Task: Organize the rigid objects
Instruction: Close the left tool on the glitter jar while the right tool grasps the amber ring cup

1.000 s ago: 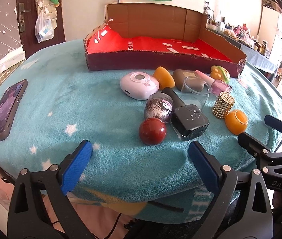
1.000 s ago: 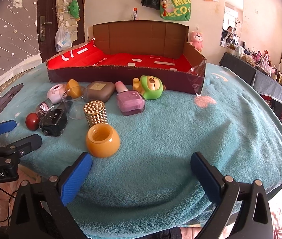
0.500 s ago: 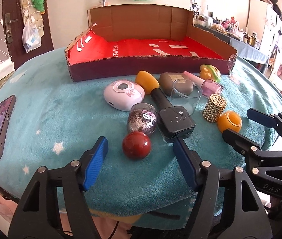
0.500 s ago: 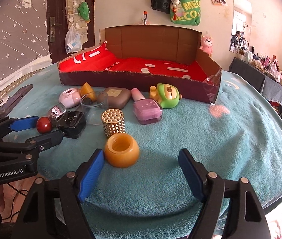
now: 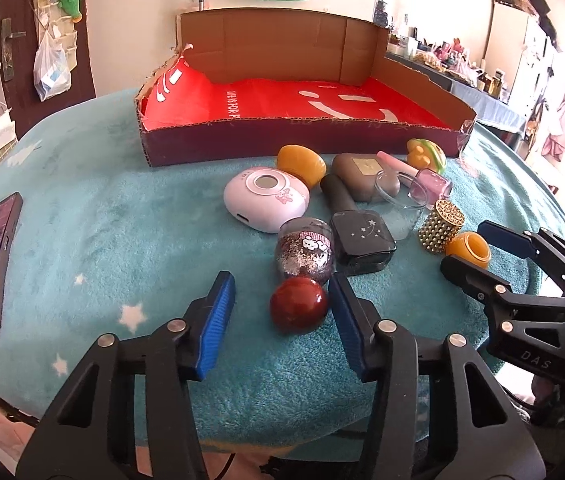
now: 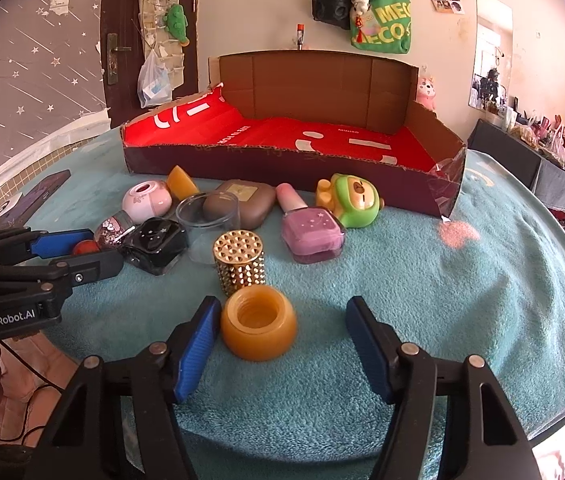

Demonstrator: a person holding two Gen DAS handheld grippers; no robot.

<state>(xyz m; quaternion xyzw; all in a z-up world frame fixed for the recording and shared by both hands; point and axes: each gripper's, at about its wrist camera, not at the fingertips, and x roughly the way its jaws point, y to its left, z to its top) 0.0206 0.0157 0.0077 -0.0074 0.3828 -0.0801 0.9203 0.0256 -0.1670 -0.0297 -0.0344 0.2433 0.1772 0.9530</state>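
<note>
**Both grippers closing, neither one gripping yet**

The left gripper (image 5: 282, 304) points down, its jaws just closing around the red ball (image 5: 299, 309); only the right pad seems close to touching. The right gripper (image 6: 280, 328), beside it, has also been closing; the amber jar (image 6: 258, 322) stands near its left pad.

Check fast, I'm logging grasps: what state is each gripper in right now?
Left gripper: open, jaws just closing around the red ball, left pad not touching.
Right gripper: open, jaws just closing around the orange jar, right pad clear of it.
</note>
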